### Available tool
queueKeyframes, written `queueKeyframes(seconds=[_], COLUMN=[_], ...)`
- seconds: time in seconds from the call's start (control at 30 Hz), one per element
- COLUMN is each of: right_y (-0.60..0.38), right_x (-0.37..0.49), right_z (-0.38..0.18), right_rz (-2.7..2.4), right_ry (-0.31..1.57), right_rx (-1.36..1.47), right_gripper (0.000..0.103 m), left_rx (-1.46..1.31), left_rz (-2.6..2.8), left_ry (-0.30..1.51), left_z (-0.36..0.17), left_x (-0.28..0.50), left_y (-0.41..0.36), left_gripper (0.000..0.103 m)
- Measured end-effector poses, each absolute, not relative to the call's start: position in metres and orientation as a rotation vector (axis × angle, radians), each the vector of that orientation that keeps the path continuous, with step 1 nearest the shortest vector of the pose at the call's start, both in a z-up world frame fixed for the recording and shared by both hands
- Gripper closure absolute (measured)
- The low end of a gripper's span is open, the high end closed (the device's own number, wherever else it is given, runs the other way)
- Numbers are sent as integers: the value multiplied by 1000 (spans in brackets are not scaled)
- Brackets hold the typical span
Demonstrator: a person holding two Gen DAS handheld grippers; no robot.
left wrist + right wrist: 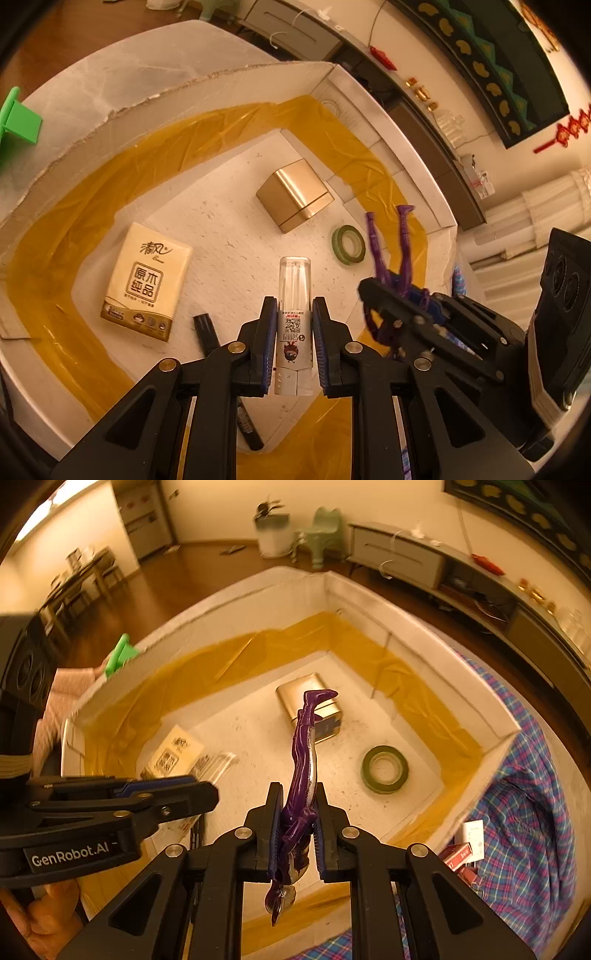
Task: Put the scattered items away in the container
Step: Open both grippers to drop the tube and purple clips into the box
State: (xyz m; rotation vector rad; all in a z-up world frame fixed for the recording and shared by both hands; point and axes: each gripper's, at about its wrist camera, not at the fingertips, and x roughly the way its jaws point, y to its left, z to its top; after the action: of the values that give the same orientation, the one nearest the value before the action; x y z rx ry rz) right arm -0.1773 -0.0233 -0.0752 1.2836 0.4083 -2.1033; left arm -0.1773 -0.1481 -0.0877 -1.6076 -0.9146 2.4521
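Left gripper [294, 332] over the open container [221, 79], fingers [267, 343] pinching a small clear-capped spray bottle [294, 295] by its labelled body, cap pointing forward and down toward the white floor of the container. Right gripper [297, 827] alongside, fingers [273, 823] clamped on a purple toy figure [304, 760] — held by the torso, legs pointing away over the container interior. Already lying inside: tissue pack [147, 280] at left, gold box [293, 192] near the centre, green tape roll [348, 244] to its right, black marker [207, 328] partly hidden under the left gripper. Yellow tape [92, 192] lining the inner walls. Plaid cloth [528, 812] beside the container, bearing a red-and-white packet [463, 845]. Green object [18, 122] outside the far wall.
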Motion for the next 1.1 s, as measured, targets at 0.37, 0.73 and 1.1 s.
queueKeyframes(seconds=[0.37, 0.73, 1.1], right_y=[-20, -14, 21], right_x=[-184, -175, -164], right_z=[-79, -68, -33], right_rz=[-2111, -2147, -2171], right_ry=[365, 350, 118], right_rx=[1288, 1249, 1147], right_gripper=[86, 84, 80], left_rx=[-1634, -1602, -1517], left_rz=[2537, 2520, 2617], left_ry=[-799, -858, -753], left_z=[-81, -72, -48], left_x=[-182, -173, -157], left_y=[-140, -142, -134], left_gripper=[72, 61, 61])
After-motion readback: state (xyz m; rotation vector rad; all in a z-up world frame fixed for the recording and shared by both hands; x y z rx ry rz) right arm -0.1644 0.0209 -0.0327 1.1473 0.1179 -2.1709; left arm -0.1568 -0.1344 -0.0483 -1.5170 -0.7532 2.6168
